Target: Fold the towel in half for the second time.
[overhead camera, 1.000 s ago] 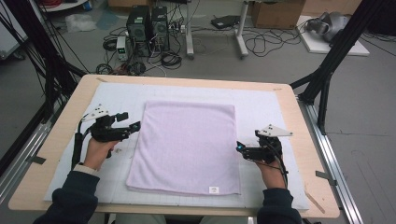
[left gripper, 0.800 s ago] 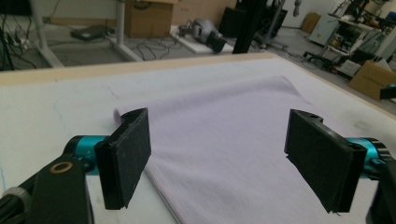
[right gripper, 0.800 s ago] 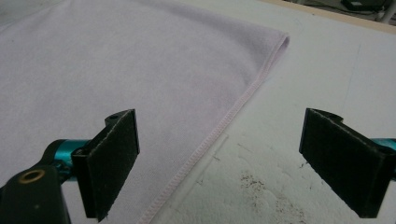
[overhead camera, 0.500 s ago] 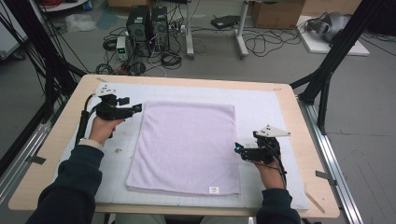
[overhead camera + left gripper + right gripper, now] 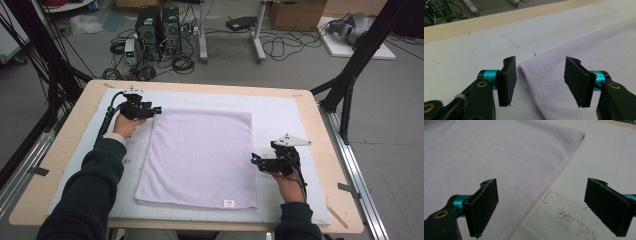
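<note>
Lilac terry cloth, a towel [image 5: 200, 155], lies flat in the middle of the white mat [image 5: 280, 107] on the wooden table [image 5: 75, 135], its label at the near edge. Your left gripper [image 5: 155, 111] sits at the towel's far left corner, and its jaws have just been closing; in the left gripper view the corner [image 5: 524, 68] lies between the pads, but they stand apart and do not yet press it. Your right gripper [image 5: 255, 160] waits at the towel's right edge, about midway along, jaws spread wide; in the right gripper view the stitched hem [image 5: 554, 176] runs between them, untouched.

You look to be at the grasping step that opens a fold. Next, you likely need to lower the left pads so one slips under the corner, then pinch through both hem and pile. Your right gripper probably wants a matching corner, not the mid-edge, before you lift.
</note>
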Available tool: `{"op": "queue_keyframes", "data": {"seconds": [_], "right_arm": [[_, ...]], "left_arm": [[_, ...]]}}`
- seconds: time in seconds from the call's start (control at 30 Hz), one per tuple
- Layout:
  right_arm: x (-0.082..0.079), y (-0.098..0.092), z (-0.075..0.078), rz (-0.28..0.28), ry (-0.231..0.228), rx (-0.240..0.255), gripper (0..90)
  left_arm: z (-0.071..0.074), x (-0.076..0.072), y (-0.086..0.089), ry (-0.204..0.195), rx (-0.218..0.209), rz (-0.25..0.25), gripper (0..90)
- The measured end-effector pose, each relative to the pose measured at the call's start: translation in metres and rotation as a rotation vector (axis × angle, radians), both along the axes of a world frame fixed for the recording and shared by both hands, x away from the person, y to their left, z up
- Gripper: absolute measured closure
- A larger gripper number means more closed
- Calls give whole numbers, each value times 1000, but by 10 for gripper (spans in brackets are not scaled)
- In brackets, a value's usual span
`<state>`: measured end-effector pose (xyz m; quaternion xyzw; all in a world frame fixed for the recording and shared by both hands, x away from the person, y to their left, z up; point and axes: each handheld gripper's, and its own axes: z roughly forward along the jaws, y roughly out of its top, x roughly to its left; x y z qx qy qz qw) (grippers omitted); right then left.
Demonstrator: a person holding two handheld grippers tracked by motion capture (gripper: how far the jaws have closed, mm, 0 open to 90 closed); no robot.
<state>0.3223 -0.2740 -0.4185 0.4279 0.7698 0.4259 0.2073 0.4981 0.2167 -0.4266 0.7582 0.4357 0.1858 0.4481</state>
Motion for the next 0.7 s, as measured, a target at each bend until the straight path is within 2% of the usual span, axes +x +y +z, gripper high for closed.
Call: {"op": "queue_keyframes", "data": {"seconds": [0.03,0.2,0.33,0.43,0.57,0.63,0.7], "right_arm": [[0,0,0,-1,2,2,113],[1,0,-1,0,7,0,113],[2,-2,-2,-5,10,1,113],[2,-2,-3,-6,13,3,113],[3,-1,-4,1,20,-4,113],[4,1,-5,2,24,-4,113],[5,1,-6,6,24,-7,113]], "left_arm": [[-2,2,0,4,-5,4,447],[-14,11,-1,33,33,18,487],[-18,12,-5,28,47,8,570],[-23,11,-12,45,107,-7,665],[-23,10,-15,48,92,-23,812],[-23,10,-16,49,94,-18,843],[-23,11,-15,64,71,-11,853]]}}
